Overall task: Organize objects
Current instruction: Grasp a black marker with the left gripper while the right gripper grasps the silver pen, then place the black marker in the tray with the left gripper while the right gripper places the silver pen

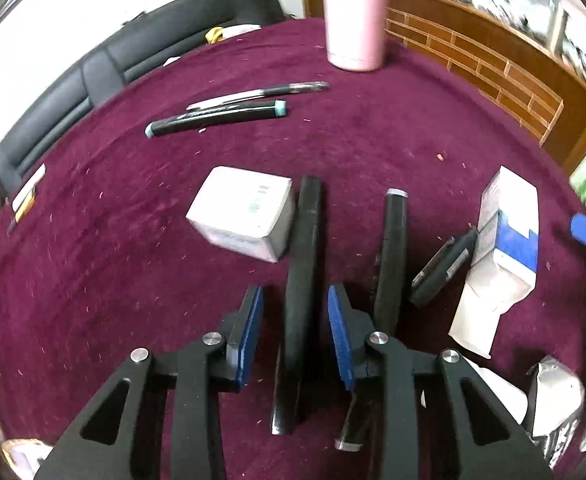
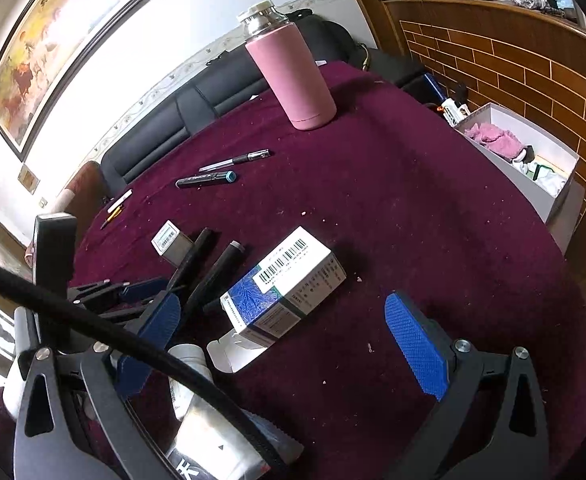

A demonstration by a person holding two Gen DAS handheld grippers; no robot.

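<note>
Tidying in progress on a maroon cloth [image 1: 133, 280]; left gripper [image 1: 296, 294] narrowed around a black marker [image 1: 303, 264], blue pads on either side of the barrel, a sliver of cloth showing on the left side, so apparently not clamped yet; cannot tell whether the right-hand pad touches. Lies lengthwise between the jaws, just beside a small white box [image 1: 241, 212] and near a second black marker [image 1: 391, 256]. Looks light, rigid and smooth-sided, hence likely to roll or twist if pinched near an end; best taken mid-barrel, square across, with modest pressure. Right gripper [image 2: 283, 308] spread wide and holding nothing, poised over a blue-and-white carton [image 2: 289, 280] with one end flap open; probably light and easily crushed.

Soft, linty pile underfoot, enough to stop rolling yet give a little under a pressing fingertip; farther off, a teal-capped marker [image 1: 217, 118] alongside a pen [image 1: 261, 94], and a pink flask [image 1: 353, 16] upright near the far edge. Beyond the table: black sofa [image 1: 93, 80], brick-patterned wooden panelling [image 1: 473, 60], framed painting [image 2: 53, 52], grey bin [image 2: 533, 192] of oddments.
</note>
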